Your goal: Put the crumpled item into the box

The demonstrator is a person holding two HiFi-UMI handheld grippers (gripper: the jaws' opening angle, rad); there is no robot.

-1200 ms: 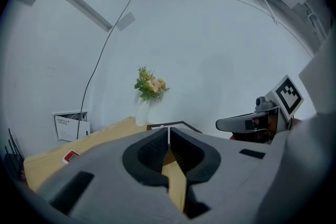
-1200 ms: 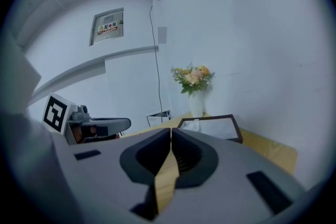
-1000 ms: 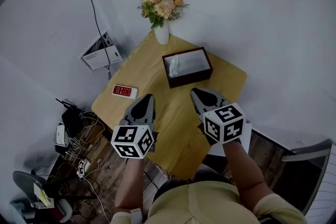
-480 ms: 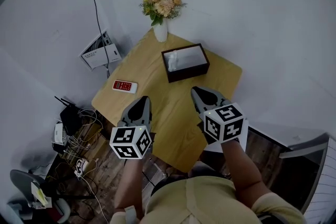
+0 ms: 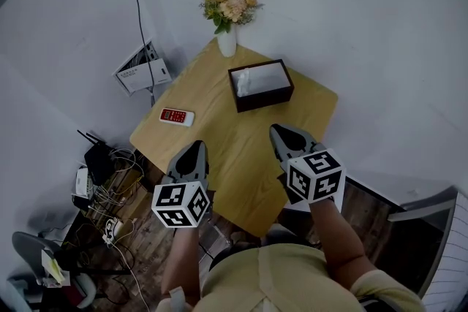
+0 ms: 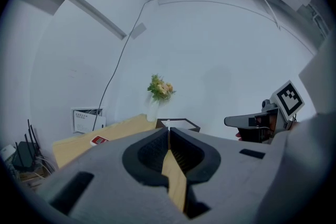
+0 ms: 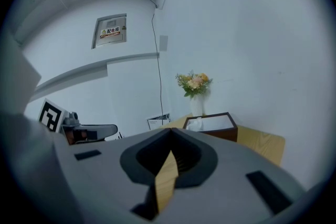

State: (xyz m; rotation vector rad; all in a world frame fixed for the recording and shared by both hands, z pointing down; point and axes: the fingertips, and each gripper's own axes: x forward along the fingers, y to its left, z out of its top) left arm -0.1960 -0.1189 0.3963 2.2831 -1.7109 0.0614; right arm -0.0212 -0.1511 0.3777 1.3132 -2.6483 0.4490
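- Left claw (image 5: 194,147): jaws pressed together, nothing between them; only a sliver of the desk (image 5: 241,157) showed through the seam.
- Right claw (image 5: 277,131): jaws likewise closed and empty.
- Both claws pointed toward the box (image 5: 265,97) and were held on its near side. The right claw was near the box. The left claw was farther from it and off to its left, over the desk's near-left edge.
- Neither claw touched the box or anything on the desk.
- Each claw was carried in one of the person's hands, with its marker cube at the rear.
- The box was dark brown with a pale inside and stood open on the far part of the desk.
- Crumpled item (image 5: 243,82): white, lying inside the box at its left end.
- Vase of flowers (image 5: 227,44): upright, just beyond the box's far-left corner, at the desk's far tip.
- Red-and-white handset (image 5: 177,116): flat on the desk, well to the left of the box and apart from it.
- Tangle of cables (image 5: 110,193): on the floor, far left of the box, past the desk edge.
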